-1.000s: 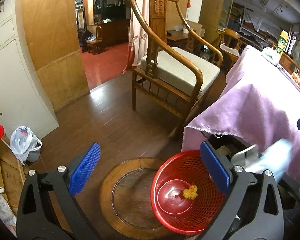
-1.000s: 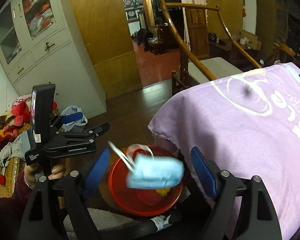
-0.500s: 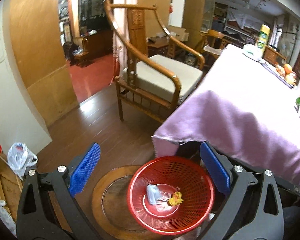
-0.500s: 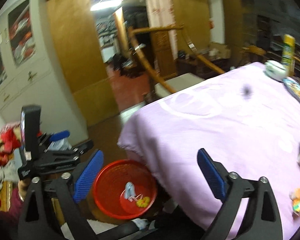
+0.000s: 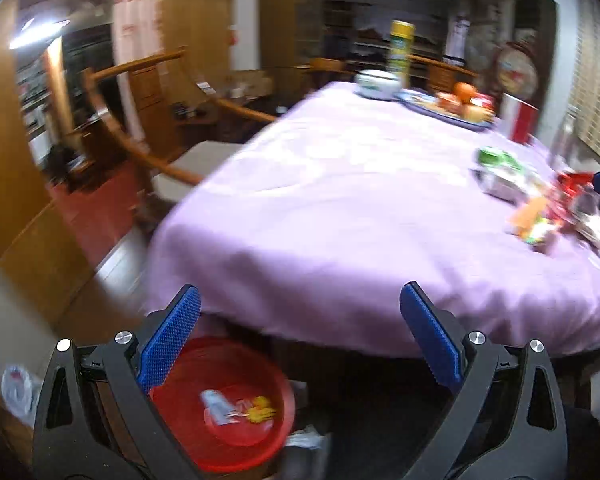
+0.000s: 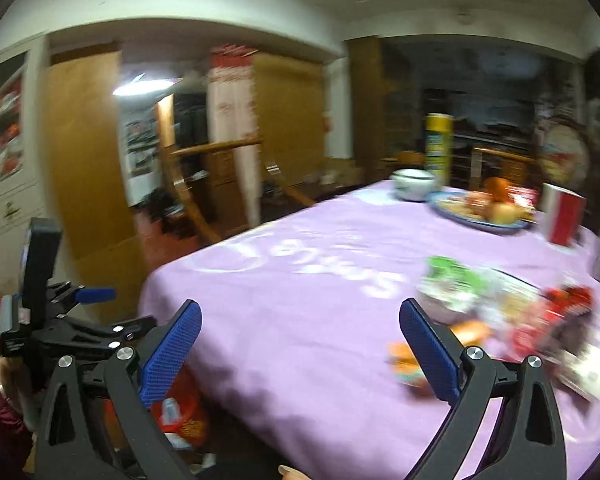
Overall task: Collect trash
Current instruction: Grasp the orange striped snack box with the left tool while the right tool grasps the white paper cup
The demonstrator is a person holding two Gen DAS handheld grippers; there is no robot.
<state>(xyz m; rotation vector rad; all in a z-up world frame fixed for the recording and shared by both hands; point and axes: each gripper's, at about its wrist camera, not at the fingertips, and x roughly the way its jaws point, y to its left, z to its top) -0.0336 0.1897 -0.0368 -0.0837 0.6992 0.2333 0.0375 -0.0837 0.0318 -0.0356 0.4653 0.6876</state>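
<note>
Room: a dim dining room with warm wooden panelling, a curved wooden armchair point(image 5: 148, 148) with a pale seat cushion, and a dark plank floor; both views are smeared by motion blur.
Table: a table draped in a soft lilac cloth point(image 5: 340, 216) that hangs over the rounded edge; pale lettering is printed on it.
Red basket: a round, red plastic mesh basket point(image 5: 228, 404) stands on the floor just below the table's near-left edge.
Basket contents: a pale blue crumpled piece point(image 5: 216, 402) and a small yellow scrap point(image 5: 262, 414) lie on the bottom, close together.
Trash on table: a loose heap of wrappers point(image 6: 512, 320), green, white, orange and red, sits near the table's right edge; single items are too blurred to name.
Far end of table: a blue oval platter of fruit point(image 6: 480, 210), a white lidded bowl point(image 6: 414, 184), a tall yellow can point(image 6: 440, 152) and a red and white box point(image 6: 562, 218).
Left gripper point(image 5: 300, 338): black frame, ribbed blue pads, jaws wide apart with nothing between them, above the table edge and basket.
Right gripper point(image 6: 300, 352): same build, jaws spread fully and empty, just left of the wrapper heap.
</note>
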